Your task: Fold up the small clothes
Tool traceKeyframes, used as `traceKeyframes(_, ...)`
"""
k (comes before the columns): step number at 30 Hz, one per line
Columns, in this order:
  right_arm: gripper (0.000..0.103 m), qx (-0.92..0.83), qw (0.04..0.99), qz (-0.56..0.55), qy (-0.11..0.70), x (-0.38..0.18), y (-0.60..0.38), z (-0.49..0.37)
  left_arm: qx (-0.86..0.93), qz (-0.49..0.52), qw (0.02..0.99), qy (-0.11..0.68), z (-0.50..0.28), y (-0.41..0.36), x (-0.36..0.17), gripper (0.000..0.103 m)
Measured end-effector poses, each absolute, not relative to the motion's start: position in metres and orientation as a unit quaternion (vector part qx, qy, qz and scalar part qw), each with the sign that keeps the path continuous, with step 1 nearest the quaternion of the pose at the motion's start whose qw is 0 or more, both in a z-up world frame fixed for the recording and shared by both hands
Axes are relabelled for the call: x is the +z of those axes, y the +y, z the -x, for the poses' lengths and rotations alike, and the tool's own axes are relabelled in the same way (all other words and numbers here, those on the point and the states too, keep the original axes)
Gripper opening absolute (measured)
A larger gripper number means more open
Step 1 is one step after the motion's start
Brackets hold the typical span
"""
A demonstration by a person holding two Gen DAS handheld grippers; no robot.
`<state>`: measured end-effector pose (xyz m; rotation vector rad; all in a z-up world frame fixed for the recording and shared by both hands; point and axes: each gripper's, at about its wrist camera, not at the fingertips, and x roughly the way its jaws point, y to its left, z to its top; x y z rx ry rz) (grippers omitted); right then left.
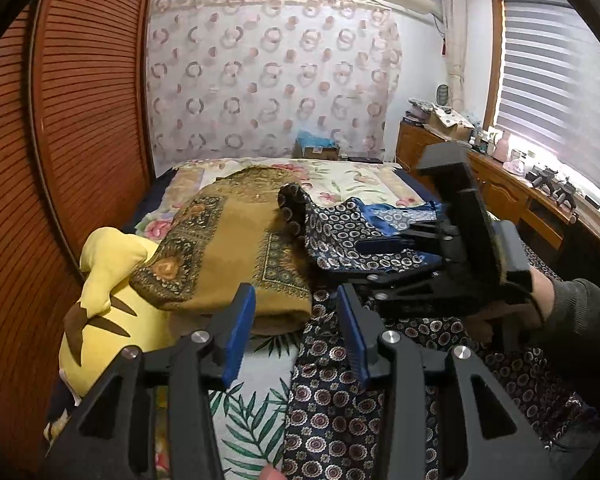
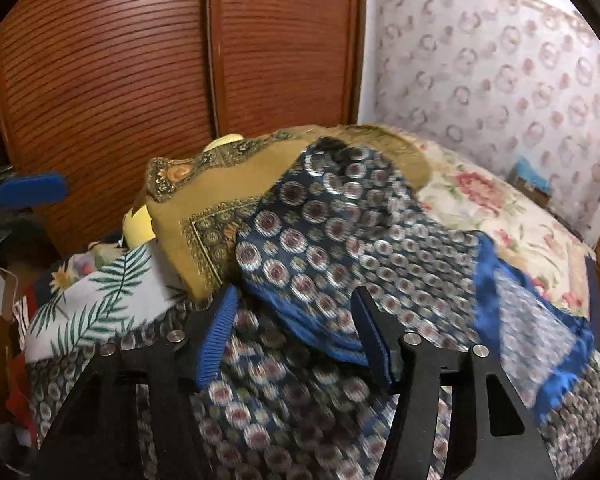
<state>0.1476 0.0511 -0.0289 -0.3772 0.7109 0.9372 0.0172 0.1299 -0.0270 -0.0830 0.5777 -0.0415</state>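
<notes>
Two grippers were in view over a bed heaped with patterned cloths.

Left wrist view: left gripper (image 1: 296,334) hung with jaws parted and nothing between the blue pads (image 1: 240,332), just above the bedsheet (image 1: 248,412) with green leaf print. A mustard scarf (image 1: 236,252), folded, lay just ahead of the fingers, one end draped over a yellow plush toy (image 1: 100,312). Right of it a navy scarf (image 1: 340,236) with ring pattern and blue border lay rumpled, touching the mustard one; more of its dark patterned cloth spread under the right finger. Right gripper (image 1: 374,246) came in from the right, held by a hand (image 1: 540,292) in a dark sleeve (image 1: 584,320), fingers over the navy scarf; whether they pinched cloth could not be told here. A louvred wooden wardrobe (image 1: 80,120) stood at left.

Right wrist view, blurred: right gripper (image 2: 296,336) had jaws apart, pads not pressing anything. A folded edge of the navy scarf (image 2: 332,240) lay between and just beyond the fingertips, resting against the mustard scarf (image 2: 204,216). Left gripper's blue pad (image 2: 30,190) showed at far left edge.
</notes>
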Motion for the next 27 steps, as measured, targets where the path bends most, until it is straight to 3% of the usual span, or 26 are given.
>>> traceKeyframes(3, 0.049, 0.445, 0.804, 0.185, 0.348, -0.036, 0.065, -0.152, -0.022, 0.045, 0.957, 0.287, -0.015, 0.133, -0.030, 0.041)
traceKeyframes(7, 0.021, 0.429, 0.804, 0.211, 0.353, -0.044, 0.073, -0.157, -0.022, 0.049, 0.956, 0.290, -0.016, 0.134, -0.034, 0.041)
traceKeyframes(14, 0.020, 0.372, 0.848, 0.162, 0.342, -0.028, 0.045, -0.185, -0.033, 0.048, 0.953, 0.296, -0.021, 0.124, -0.042, 0.042)
traceKeyframes(15, 0.021, 0.362, 0.853, 0.152, 0.343, -0.025, 0.039, -0.191, -0.034, 0.047, 0.953, 0.297, -0.022, 0.122, -0.042, 0.042)
traceKeyframes(17, 0.034, 0.349, 0.859, 0.137, 0.348, -0.021, 0.031, -0.199, -0.037, 0.046, 0.952, 0.299, -0.026, 0.119, -0.043, 0.042)
traceKeyframes(20, 0.038, 0.327, 0.873, 0.120, 0.341, -0.011, 0.014, -0.207, -0.041, 0.045, 0.950, 0.306, -0.034, 0.112, -0.047, 0.042)
traceKeyframes(25, 0.062, 0.312, 0.883, 0.112, 0.333, 0.002, -0.016, -0.206, -0.045, 0.042, 0.948, 0.313, -0.044, 0.105, -0.053, 0.043)
traceKeyframes(27, 0.064, 0.310, 0.886, 0.115, 0.326, 0.005, -0.032, -0.202, -0.048, 0.043, 0.946, 0.316, -0.049, 0.102, -0.055, 0.043)
